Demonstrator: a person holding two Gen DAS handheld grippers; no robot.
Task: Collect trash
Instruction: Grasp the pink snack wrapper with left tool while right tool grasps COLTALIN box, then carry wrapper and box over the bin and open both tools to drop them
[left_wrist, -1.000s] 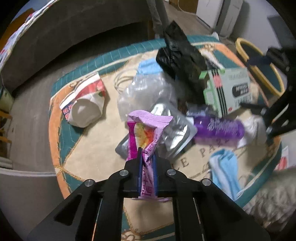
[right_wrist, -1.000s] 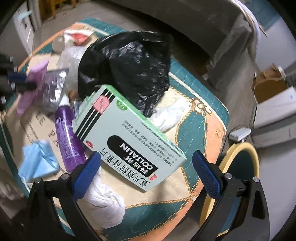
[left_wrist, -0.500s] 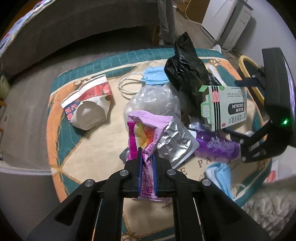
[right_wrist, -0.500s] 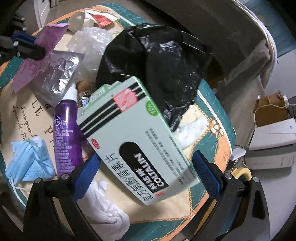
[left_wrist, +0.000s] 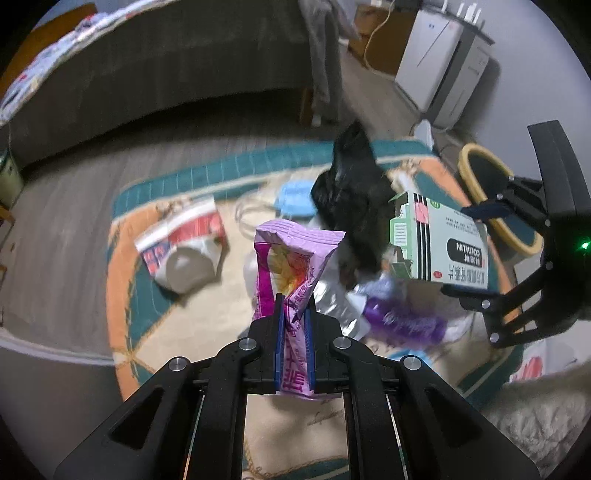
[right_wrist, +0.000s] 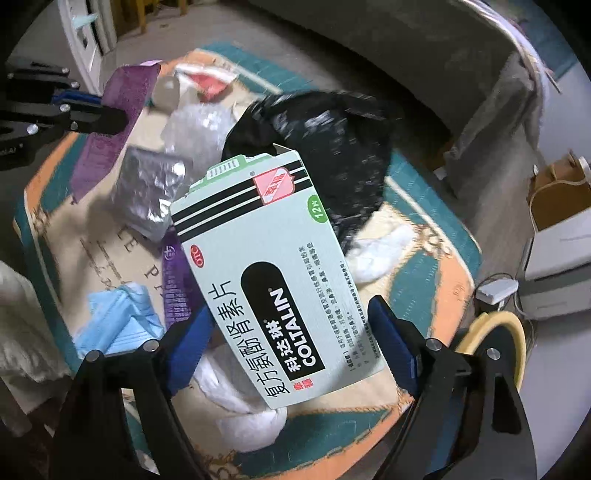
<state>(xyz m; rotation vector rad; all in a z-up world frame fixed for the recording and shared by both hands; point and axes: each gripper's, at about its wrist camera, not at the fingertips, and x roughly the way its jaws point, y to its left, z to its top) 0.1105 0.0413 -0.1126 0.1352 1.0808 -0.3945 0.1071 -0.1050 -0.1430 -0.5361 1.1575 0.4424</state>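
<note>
- The left hand-held gripper (left_wrist: 294, 325) is clamped tight on a crumpled pink-purple foil snack wrapper (left_wrist: 295, 258), which stands up from between the blue pads, clear of the rug.
- The right hand-held gripper (right_wrist: 291, 338) has just been closing its jaws; a pale green cardboard medicine box with black stripes (right_wrist: 269, 266) sits between the blue pads, raised off the rug and tilted, and both pads appear to press its long edges.
- In the left wrist view that box (left_wrist: 439, 243) hangs above the rug's right side, with the right hand-held gripper (left_wrist: 476, 251) at its far end.
- The patterned rug with teal and orange border (right_wrist: 424, 266) lies on a wooden floor and carries the remaining litter.
- A crumpled black plastic bag (right_wrist: 328, 147) lies near the rug's far edge, behind the box.
- A purple plastic bottle (left_wrist: 402, 321), a silver foil pouch (right_wrist: 155, 192) and a clear plastic bag (right_wrist: 199, 125) lie around the rug's middle.
- A red-and-white paper cup (left_wrist: 184, 251) lies tipped over near the rug's left edge in the left wrist view.
- Blue face masks (right_wrist: 118, 321) and white crumpled tissues (right_wrist: 243, 402) lie near the rug's near edge.
</note>
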